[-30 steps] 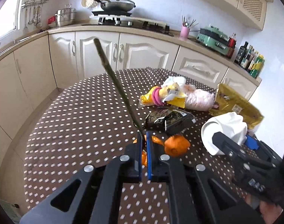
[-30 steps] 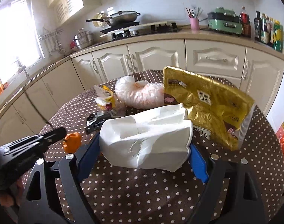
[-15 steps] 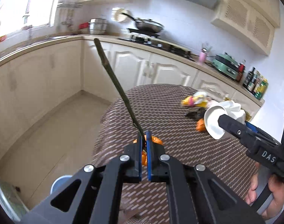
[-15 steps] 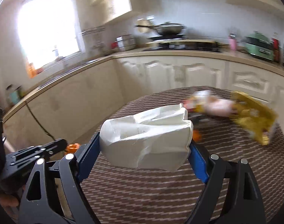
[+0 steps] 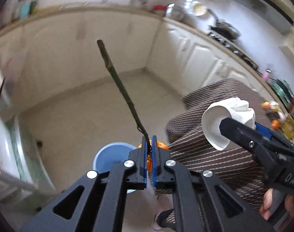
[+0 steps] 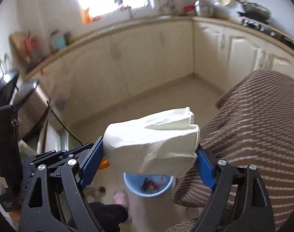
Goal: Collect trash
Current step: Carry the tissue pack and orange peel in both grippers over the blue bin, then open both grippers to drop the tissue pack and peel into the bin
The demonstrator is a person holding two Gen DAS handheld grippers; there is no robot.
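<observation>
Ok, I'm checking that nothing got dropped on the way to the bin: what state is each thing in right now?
left gripper: shut on the twig.
twig: held, sticking up; orange peel caught at its base.
right gripper: shut on the crushed white cup.
crushed white cup: held, above the bin.
blue bin: open, on the floor, trash inside.

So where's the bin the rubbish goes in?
Find the round table with the brown cloth, then look down at the pale floor beside its edge. The bin stands there, below the crushed white cup. It is the only light blue bucket, open on top, with colourful scraps inside.
</observation>
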